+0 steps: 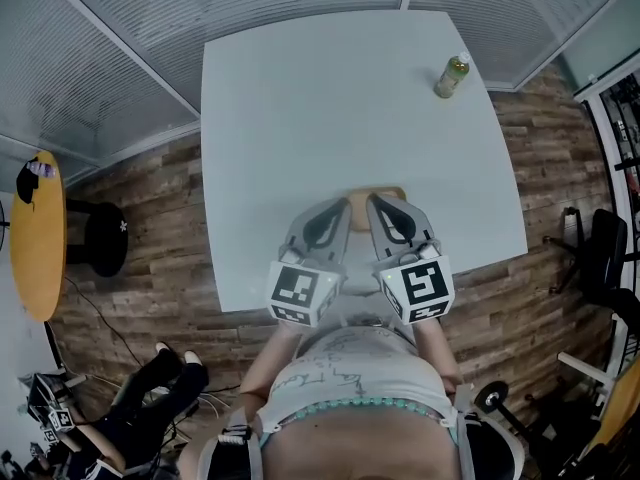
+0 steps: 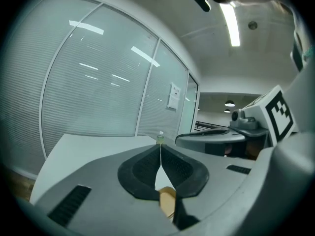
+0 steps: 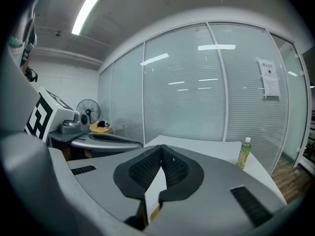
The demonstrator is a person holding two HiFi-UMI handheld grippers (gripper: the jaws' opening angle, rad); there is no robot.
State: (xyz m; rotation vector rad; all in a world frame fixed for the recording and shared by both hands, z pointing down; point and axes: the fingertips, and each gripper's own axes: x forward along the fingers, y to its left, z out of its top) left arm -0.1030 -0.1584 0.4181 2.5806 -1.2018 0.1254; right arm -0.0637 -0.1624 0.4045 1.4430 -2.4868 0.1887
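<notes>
On the white table (image 1: pixel 300 98), both grippers hover side by side over its near edge. My left gripper (image 1: pixel 338 210) is shut, its black pads meeting with nothing between them. My right gripper (image 1: pixel 378 204) is shut as well and holds nothing. A small tan flat piece (image 1: pixel 358 206) lies on the table under and between their tips; it shows through the gap below the pads in the left gripper view (image 2: pixel 167 200). A green drink bottle (image 1: pixel 452 76) stands upright at the far right corner, straight beyond the left gripper's tips (image 2: pixel 160 137) and right of the right gripper's (image 3: pixel 243 153).
Glass walls with blinds (image 1: pixel 120 38) close off the far side. A round yellow table (image 1: pixel 38 233) and a black stool (image 1: pixel 105 238) stand at the left on the wood floor. A black chair (image 1: pixel 600 253) is at the right. A fan (image 3: pixel 88 111) stands farther off.
</notes>
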